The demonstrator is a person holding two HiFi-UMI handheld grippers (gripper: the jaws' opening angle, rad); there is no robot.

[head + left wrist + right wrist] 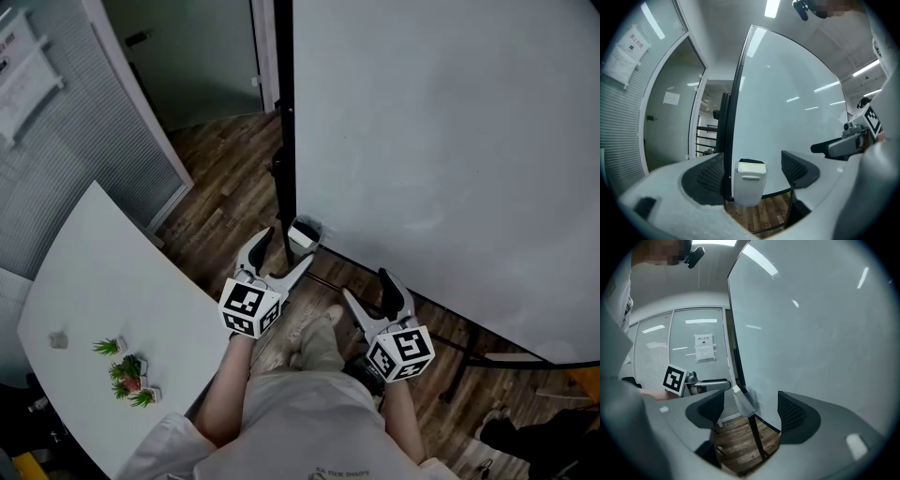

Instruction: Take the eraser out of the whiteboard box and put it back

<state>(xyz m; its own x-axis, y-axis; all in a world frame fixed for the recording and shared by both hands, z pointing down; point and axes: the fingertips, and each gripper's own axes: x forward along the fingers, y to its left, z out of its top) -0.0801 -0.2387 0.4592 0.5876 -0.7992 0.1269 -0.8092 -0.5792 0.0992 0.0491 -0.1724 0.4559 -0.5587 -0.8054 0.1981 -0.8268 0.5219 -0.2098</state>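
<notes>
The white whiteboard box [749,185] hangs at the lower left corner of the whiteboard [450,141], beside its black post. A dark eraser [751,161] shows at the box's top. My left gripper [752,164] is open, its pads either side of the box but short of it, touching nothing. In the head view the left gripper [289,249] reaches up to the box [303,234]. My right gripper [366,287] is open and empty, lower right of the box, close to the board. The right gripper view shows the box [744,401] ahead and the left gripper [710,386] beside it.
A white table [103,281] with a small potted plant [127,370] stands to the left. The whiteboard's black post [284,141] and stand legs [757,441] rise from the wood floor. The person's shoes [314,328] are below the grippers. A glass partition [56,141] lies behind.
</notes>
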